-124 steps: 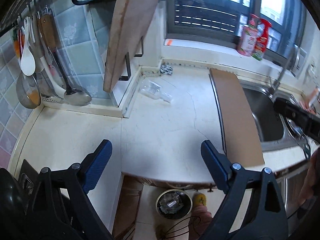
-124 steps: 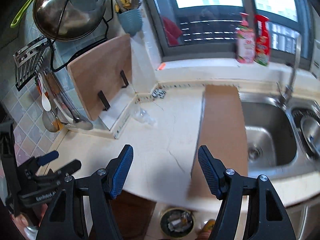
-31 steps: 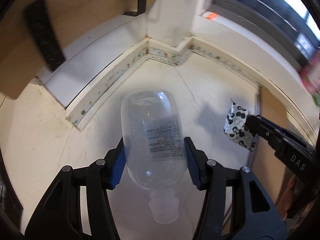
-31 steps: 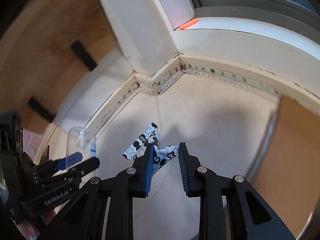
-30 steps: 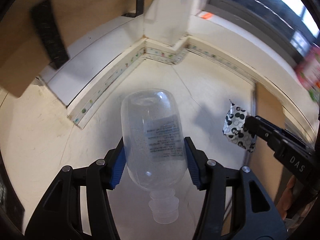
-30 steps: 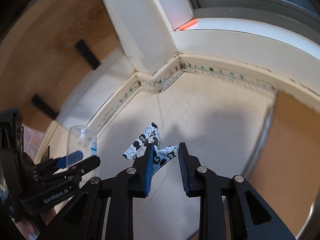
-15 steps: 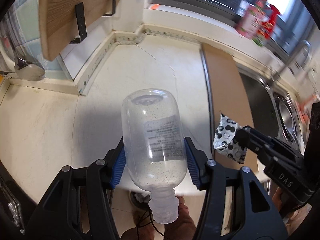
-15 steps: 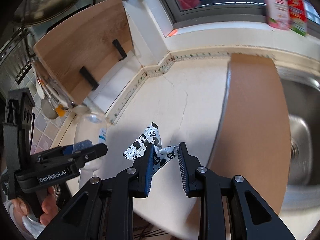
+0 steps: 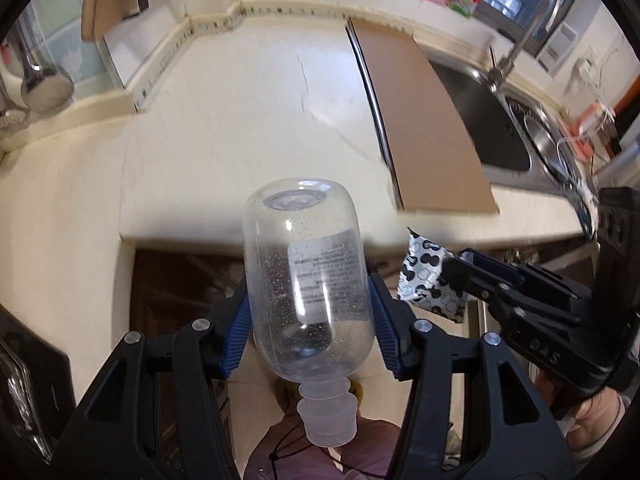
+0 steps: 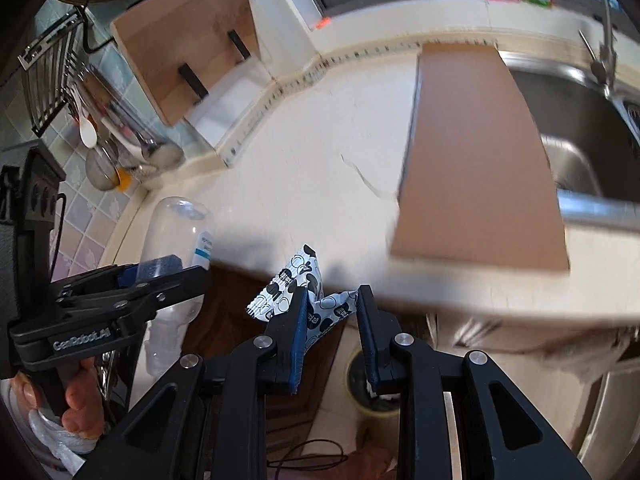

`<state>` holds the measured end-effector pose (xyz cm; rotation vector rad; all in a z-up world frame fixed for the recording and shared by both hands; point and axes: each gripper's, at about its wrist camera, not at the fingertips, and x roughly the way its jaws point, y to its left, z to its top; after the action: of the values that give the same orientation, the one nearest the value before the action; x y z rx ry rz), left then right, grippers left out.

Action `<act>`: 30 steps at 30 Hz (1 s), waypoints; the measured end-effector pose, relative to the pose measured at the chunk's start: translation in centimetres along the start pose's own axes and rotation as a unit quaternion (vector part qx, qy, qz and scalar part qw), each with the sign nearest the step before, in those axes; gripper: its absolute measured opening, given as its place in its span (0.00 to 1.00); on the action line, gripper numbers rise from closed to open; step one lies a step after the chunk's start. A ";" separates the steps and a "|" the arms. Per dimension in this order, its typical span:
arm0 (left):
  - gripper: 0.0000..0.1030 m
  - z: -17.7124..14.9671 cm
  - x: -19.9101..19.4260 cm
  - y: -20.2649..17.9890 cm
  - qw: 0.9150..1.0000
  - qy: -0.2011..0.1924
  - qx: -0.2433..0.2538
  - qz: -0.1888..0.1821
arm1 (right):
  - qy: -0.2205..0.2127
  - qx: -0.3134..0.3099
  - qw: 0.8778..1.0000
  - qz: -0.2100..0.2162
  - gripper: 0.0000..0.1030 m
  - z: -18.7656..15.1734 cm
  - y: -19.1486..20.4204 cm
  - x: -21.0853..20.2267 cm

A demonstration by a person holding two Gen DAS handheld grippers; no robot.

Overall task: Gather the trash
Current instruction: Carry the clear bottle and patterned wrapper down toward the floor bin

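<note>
The left gripper point(image 9: 310, 320) is clamped on a clear plastic bottle point(image 9: 306, 276), its blue pads pressed against both sides of the body. The bottle hangs neck down toward the camera, with a pale screw cap point(image 9: 328, 420) at the bottom and its rounded base pointing away. It looks empty, its wall speckled with fine droplets, and a white printed label sits on one side. It is held out past the front edge of the countertop point(image 9: 240, 120), above the floor.

The right gripper point(image 10: 332, 320) pinches a crumpled wrapper point(image 10: 298, 284), white with black rounded blotches and some print. Its jaws stand narrow, with one end of the wrapper caught between the pads and the rest sticking up and to the left. The wrapper too is off the counter, just beyond its edge. Below it on the floor stands a round bin point(image 10: 370, 392), partly hidden by the fingers; what lies inside is hard to make out.

A brown board point(image 10: 476, 152) lies on the countertop beside the sink point(image 10: 580, 120).
</note>
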<state>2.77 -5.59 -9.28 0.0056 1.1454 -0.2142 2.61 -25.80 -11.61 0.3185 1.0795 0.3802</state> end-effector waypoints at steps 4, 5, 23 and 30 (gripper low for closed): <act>0.50 -3.0 1.4 -1.2 1.000 0.017 0.014 0.009 | 0.024 0.015 1.000 -0.002 0.22 -3.6 -1.9 1.5; 0.50 -4.0 2.0 -1.6 0.999 0.023 0.020 0.014 | 0.032 0.020 0.999 -0.001 0.22 -4.2 -2.5 2.0; 0.50 -13.5 16.5 -3.1 0.993 0.108 0.025 0.036 | 0.116 0.091 0.989 -0.012 0.22 -14.8 -10.7 14.6; 0.50 -15.6 23.1 -1.5 0.991 0.123 0.027 0.047 | 0.132 0.112 0.985 -0.019 0.22 -17.1 -12.6 20.2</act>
<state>-2.44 -9.12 -36.48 0.1357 1.3816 -0.1637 -2.43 -26.81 -40.40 0.4562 1.3919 0.2708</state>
